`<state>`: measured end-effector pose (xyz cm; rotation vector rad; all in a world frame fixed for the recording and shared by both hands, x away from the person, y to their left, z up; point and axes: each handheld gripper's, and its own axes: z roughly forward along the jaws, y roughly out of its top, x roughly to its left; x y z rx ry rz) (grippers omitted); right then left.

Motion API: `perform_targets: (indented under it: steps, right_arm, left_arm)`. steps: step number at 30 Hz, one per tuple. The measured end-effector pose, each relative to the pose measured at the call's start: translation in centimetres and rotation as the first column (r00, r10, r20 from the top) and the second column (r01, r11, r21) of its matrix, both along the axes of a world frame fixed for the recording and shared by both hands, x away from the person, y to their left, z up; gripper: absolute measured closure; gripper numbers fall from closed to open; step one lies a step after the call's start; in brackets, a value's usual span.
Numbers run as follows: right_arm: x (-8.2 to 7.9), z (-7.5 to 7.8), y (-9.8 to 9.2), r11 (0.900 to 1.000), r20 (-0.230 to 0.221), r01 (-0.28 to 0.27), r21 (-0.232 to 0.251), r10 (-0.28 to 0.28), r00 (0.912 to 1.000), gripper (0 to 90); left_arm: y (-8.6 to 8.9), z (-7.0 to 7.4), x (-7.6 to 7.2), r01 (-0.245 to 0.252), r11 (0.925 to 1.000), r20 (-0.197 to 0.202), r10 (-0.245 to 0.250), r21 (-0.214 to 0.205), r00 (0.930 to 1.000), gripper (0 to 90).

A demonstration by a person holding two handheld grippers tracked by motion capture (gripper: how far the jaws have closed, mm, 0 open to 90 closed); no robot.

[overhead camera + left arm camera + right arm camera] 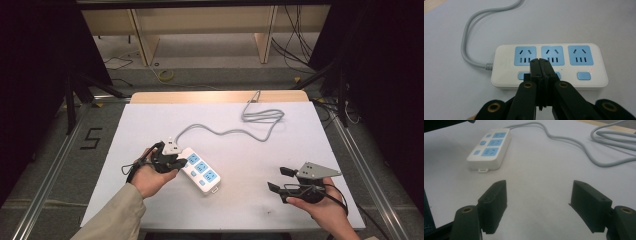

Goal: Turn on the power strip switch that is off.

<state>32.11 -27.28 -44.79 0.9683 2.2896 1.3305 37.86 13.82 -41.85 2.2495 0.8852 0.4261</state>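
The power strip [200, 170], white w/ three blue sockets and blue buttons, lay on the white table [150, 125] a bit left of frame centre in the high view, running diagonally from upper left to lower right. Its grey cord [235, 131] left the strip's upper-left end, snaked up-right across the table and ended in a loose coil near the top edge.

The left hand-held gripper [181, 162] sat at the strip's left side, lower left of centre; jaws clenched tight together, nothing between them. In the left gripper view the closed tips [540, 62] lay over the strip [549, 66], approx. between the first and second sockets, above the button row; whether they actually touched the casing couldn't be told. A small red light [591, 69] glowed near the right-hand button.

The right hand-held gripper [280, 179] was at lower right of the high view, well apart from the strip, jaws released and spread wide, pointing left. In the right gripper view bare table showed between the jaws [539, 202], w/ the strip [489, 147] at upper left and the cord [574, 143] across the upper right.
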Motion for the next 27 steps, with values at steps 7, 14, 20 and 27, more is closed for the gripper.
perform_targets:
  steps: [7, 14, 20, 27]
  right_arm:
    - [0.0, 0.0, 0.0, 1.0, -0.001, 0.0, 0.0, 0.0, 1.0, 29.6]
    - [0.0, 0.0, 0.0, 1.0, -0.001, -0.001, -0.001, 0.001, 1.0, 29.6]
    - [0.0, 0.0, 0.0, 1.0, -0.001, -0.002, -0.001, 0.002, 1.0, 29.6]
    - [0.0, 0.0, 0.0, 1.0, -0.001, -0.002, 0.0, 0.002, 1.0, 29.6]
  left_arm:
    - [-0.3, 0.0, 0.0, 0.01, 0.9999, -0.009, -0.01, 0.006, 0.9999, 90.0]
    - [-0.6, 0.1, 0.1, 0.019, 0.9998, -0.015, -0.019, 0.009, 0.9997, 90.0]
    - [-1.0, 0.0, 0.1, 0.025, 0.9996, -0.02, -0.025, 0.012, 0.9995, 90.0]
    - [-1.2, -0.1, 0.2, 0.033, 0.9993, -0.027, -0.032, 0.019, 0.9991, 90.0]
